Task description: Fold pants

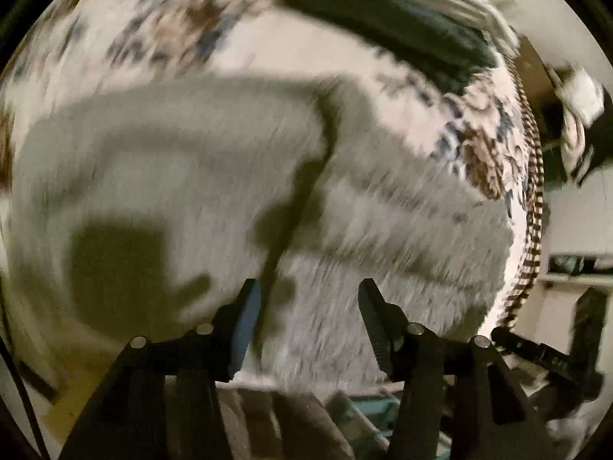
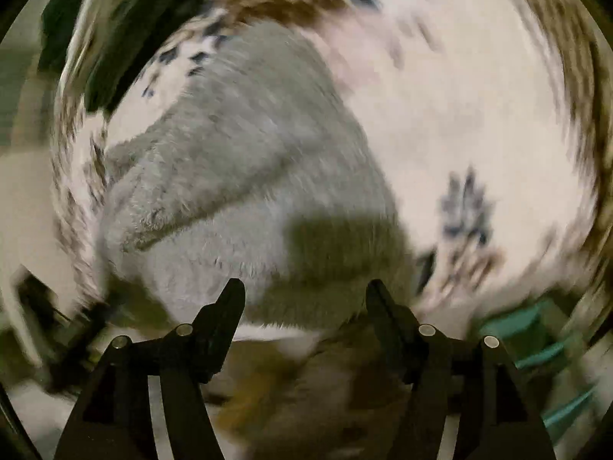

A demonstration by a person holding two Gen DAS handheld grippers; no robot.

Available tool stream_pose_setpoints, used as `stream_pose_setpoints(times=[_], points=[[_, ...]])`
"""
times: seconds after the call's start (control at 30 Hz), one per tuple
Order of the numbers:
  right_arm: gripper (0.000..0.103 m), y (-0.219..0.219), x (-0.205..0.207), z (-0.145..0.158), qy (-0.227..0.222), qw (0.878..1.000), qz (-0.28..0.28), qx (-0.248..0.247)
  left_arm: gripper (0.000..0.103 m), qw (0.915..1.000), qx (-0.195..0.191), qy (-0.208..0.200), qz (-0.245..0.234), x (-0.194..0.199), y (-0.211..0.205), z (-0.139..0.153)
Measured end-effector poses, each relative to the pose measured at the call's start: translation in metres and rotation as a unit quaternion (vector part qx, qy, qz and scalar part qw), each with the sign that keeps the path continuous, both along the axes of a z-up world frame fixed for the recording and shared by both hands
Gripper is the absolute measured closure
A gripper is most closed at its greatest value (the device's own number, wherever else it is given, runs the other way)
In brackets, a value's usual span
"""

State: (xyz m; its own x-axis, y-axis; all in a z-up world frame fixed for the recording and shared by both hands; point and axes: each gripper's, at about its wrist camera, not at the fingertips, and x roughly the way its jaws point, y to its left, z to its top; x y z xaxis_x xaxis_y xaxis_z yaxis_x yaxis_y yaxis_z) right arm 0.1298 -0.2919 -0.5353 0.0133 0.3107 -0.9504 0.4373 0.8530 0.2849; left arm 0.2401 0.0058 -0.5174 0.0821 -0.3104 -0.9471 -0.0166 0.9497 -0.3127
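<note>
Left gripper [image 1: 310,287] jaws apart, nothing between them. Right gripper [image 2: 305,287] the same, empty. Both hang just above the grey fleecy pants [image 1: 214,176], which lie on a floral bedspread [image 1: 291,46]. Pants look folded over at least once, a layer edge crossing the middle in the right view; likely a last fold or tidy-up left. Fabric fluffy, thick; heavy blur hides the details.

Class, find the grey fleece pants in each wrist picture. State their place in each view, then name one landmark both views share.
Left wrist: the grey fleece pants fill the centre and left, above the open left gripper.
Right wrist: the pants lie centre-left, above the open right gripper.
Shared landmark: the patterned white cloth under the pants.
</note>
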Motion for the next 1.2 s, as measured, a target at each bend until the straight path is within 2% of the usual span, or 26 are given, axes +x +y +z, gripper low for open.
stream_pose_setpoints(times=[0.07,0.1,0.13,0.17,0.23,0.3,0.33,0.37,0.4,0.43,0.47,0.5,0.53,0.6,0.63,0.8,0.9,1.0,1.03,1.07,1.1,1.13,1.17,1.2], points=[[0.035,0.009,0.031,0.015,-0.018,0.997,0.065,-0.047,0.052,0.9989,0.019,-0.011,-0.041,0.019,-0.019,0.001],[0.035,0.022,0.053,0.02,-0.026,0.988,0.127,-0.079,0.052,0.9969,0.02,-0.019,-0.074,0.026,-0.03,0.001],[0.035,0.027,0.066,0.021,-0.03,0.982,0.16,-0.092,0.052,0.9945,0.026,-0.017,-0.1,0.029,-0.039,-0.004],[0.035,0.043,0.086,0.021,-0.037,0.966,0.231,-0.113,0.052,0.991,0.04,-0.014,-0.127,0.032,-0.052,-0.007],[0.035,0.06,0.11,0.015,-0.034,0.935,0.32,-0.149,0.051,0.9814,0.064,0.002,-0.181,0.036,-0.07,-0.021],[0.035,0.083,0.124,0.002,-0.022,0.894,0.412,-0.171,0.051,0.9762,0.067,0.023,-0.205,0.037,-0.08,-0.035],[0.035,0.089,0.127,-0.004,-0.017,0.88,0.441,-0.175,0.051,0.976,0.065,0.027,-0.206,0.039,-0.082,-0.041],[0.046,0.096,0.13,-0.011,-0.016,0.863,0.471,-0.181,0.053,0.976,0.067,0.025,-0.205,0.04,-0.084,-0.045],[0.061,0.1,0.131,-0.015,-0.017,0.856,0.484,-0.181,0.057,0.9754,0.068,0.021,-0.209,0.041,-0.085,-0.048],[0.094,0.099,0.135,-0.017,-0.016,0.853,0.486,-0.187,0.086,0.9751,0.07,0.016,-0.21,0.041,-0.085,-0.05],[0.095,0.096,0.138,-0.017,-0.014,0.86,0.475,-0.187,0.09,0.9757,0.07,0.016,-0.207,0.043,-0.084,-0.05],[0.096,0.088,0.146,-0.013,-0.02,0.878,0.446,-0.173,0.091,0.9786,0.061,0.013,-0.196,0.047,-0.083,-0.048],[0.096,0.083,0.153,-0.008,-0.027,0.891,0.424,-0.162,0.092,0.9807,0.058,0.006,-0.187,0.05,-0.08,-0.041],[0.097,0.066,0.164,0.008,-0.05,0.913,0.374,-0.153,0.092,0.9836,0.051,-0.017,-0.172,0.06,-0.077,-0.027],[0.097,0.059,0.169,0.015,-0.059,0.92,0.356,-0.151,0.092,0.9844,0.05,-0.023,-0.167,0.064,-0.078,-0.022],[0.097,0.054,0.186,0.029,-0.083,0.927,0.328,-0.164,0.092,0.9876,0.051,-0.043,-0.142,0.089,-0.07,-0.01],[0.097,0.055,0.193,0.023,-0.078,0.934,0.313,-0.155,0.092,0.9901,0.053,-0.015,-0.129,0.102,-0.068,-0.034],[0.096,0.053,0.193,0.0,-0.053,0.949,0.284,-0.13,0.085,0.9948,0.025,-0.002,-0.099,0.099,-0.056,-0.03],[0.094,0.05,0.191,-0.003,-0.046,0.955,0.273,-0.111,0.077,0.9961,0.015,0.0,-0.087,0.095,-0.05,-0.025],[0.091,0.045,0.19,-0.003,-0.042,0.96,0.258,-0.101,0.071,0.9975,0.003,-0.002,-0.071,0.09,-0.042,-0.017],[0.086,0.04,0.186,0.001,-0.042,0.965,0.243,-0.09,0.07,0.9989,-0.011,-0.008,-0.045,0.081,-0.03,-0.006],[0.075,0.037,0.183,0.003,-0.044,0.968,0.235,-0.082,0.068,0.9994,-0.02,-0.011,-0.028,0.073,-0.019,0.001],[0.058,0.034,0.178,0.01,-0.049,0.97,0.225,-0.075,0.063,0.9995,-0.029,-0.011,-0.009,0.062,-0.009,0.007],[0.052,0.03,0.169,0.018,-0.055,0.973,0.211,-0.073,0.059,0.9994,-0.03,-0.013,0.013,0.049,0.002,0.013]])
